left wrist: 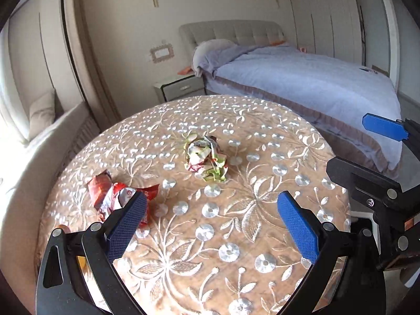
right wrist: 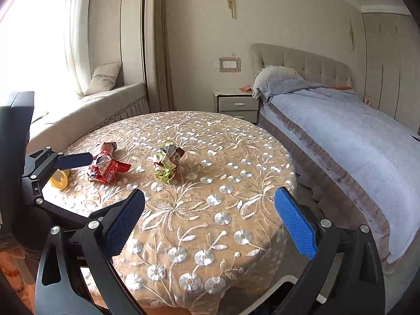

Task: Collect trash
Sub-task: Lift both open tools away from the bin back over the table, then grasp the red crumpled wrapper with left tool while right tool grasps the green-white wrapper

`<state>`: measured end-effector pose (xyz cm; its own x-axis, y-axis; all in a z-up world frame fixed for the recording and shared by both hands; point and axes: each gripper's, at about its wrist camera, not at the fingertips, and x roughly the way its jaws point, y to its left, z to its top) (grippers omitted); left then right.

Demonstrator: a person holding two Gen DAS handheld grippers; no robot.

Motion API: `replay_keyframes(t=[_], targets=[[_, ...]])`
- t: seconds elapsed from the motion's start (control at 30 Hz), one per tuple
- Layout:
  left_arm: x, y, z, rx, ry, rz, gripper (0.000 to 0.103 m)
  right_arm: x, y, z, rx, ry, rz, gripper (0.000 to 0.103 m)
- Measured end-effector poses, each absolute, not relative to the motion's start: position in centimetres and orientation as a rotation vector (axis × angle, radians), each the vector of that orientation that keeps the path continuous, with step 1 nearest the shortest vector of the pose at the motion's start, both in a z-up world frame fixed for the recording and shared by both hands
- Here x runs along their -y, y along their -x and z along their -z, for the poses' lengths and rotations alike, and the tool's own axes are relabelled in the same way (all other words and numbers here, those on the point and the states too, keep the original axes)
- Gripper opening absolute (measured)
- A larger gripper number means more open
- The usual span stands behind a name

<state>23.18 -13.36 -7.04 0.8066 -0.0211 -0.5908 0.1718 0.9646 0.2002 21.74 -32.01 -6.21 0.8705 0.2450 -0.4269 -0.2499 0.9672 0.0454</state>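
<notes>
Round table [right wrist: 236, 136]: red wrapper [left wrist: 105, 197] partly hidden behind left hand-held gripper [left wrist: 212, 210]; both hand-held grippers spread, empty.

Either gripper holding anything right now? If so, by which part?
Nothing held. Left gripper and right gripper are both open; red wrapper and green wrapper lie on the table.

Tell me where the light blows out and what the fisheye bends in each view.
Right wrist view: the window at upper left is washed out white, and the bed curves with the lens. Left wrist view: glare bleaches the left edge beside the window seat, wardrobe doors bow, and sequins on the tablecloth glint.
</notes>
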Motion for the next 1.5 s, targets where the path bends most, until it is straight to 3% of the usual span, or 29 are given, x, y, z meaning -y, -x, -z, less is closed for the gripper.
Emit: replay_keyframes(t=[0.37,0.7,0.83,0.87,0.93,1.0,1.13,1.5], targets=[[5.6,-28.6,9.3,-0.701,-0.163,-0.028,0.098,24.7,-29.9,7.6,-0.503,0.063,-0.301,0.098],[1.2,-35.0,13.3,-0.897,-0.075,-0.057,0.097,20.2,-37.3,10.6,-0.664,0.139,-0.276,0.098],[0.9,-35.6,14.3,-0.933,-0.043,0.001,0.078,19.6,-39.7,12.1,-0.79,0.118,-0.283,0.097],[0.9,-35.7,14.2,-0.931,-0.046,0.001,0.077,19.7,-40.1,12.3,-0.81,0.089,-0.299,0.084],[1.0,-35.7,14.1,-0.924,-0.046,0.016,0.063,20.3,-40.6,12.7,-0.837,0.043,-0.31,0.061],[1.2,-35.6,13.9,-0.92,-0.038,0.021,0.053,20.9,-40.1,12.5,-0.827,0.013,-0.319,0.059],[1.9,-35.4,13.8,-0.905,-0.059,0.016,0.043,21.5,-38.4,12.5,-0.818,0.04,-0.319,0.058],[3.0,-30.8,11.9,-0.823,-0.03,0.091,0.036,23.7,-32.0,9.9,-0.704,0.051,-0.341,0.058]])
